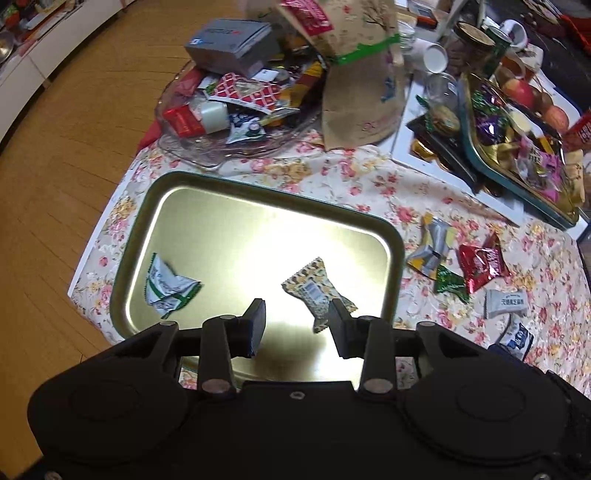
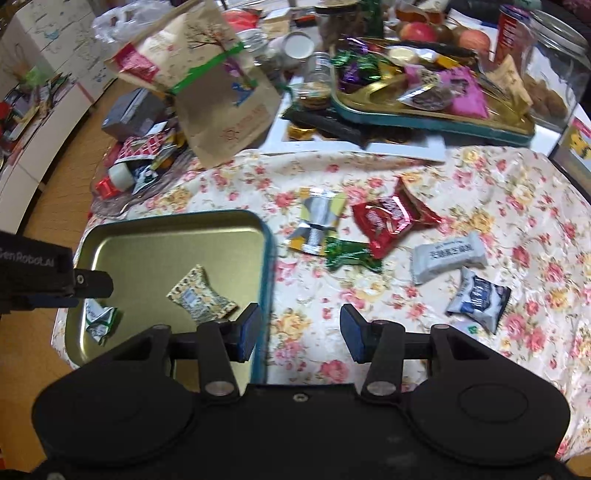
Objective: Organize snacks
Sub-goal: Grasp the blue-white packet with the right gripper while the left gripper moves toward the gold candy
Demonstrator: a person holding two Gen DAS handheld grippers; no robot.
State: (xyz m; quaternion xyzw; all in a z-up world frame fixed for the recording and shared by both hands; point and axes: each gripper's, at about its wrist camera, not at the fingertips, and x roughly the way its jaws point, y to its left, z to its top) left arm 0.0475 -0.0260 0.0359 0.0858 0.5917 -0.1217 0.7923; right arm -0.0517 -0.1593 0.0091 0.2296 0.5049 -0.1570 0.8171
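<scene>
A gold metal tray lies on the floral tablecloth and holds a green-and-white candy and a yellow patterned candy. My left gripper hovers open over the tray, nothing between its fingers. My right gripper is open above the cloth just right of the tray's edge, holding nothing. Loose on the cloth lie a silver-yellow wrapper, a green candy, a red packet, a white bar and a blue-white packet.
A glass dish heaped with snacks, a grey box and a brown paper bag stand behind the tray. At the back right a second full tray rests on a white board, with jars and apples beyond. Wooden floor lies left.
</scene>
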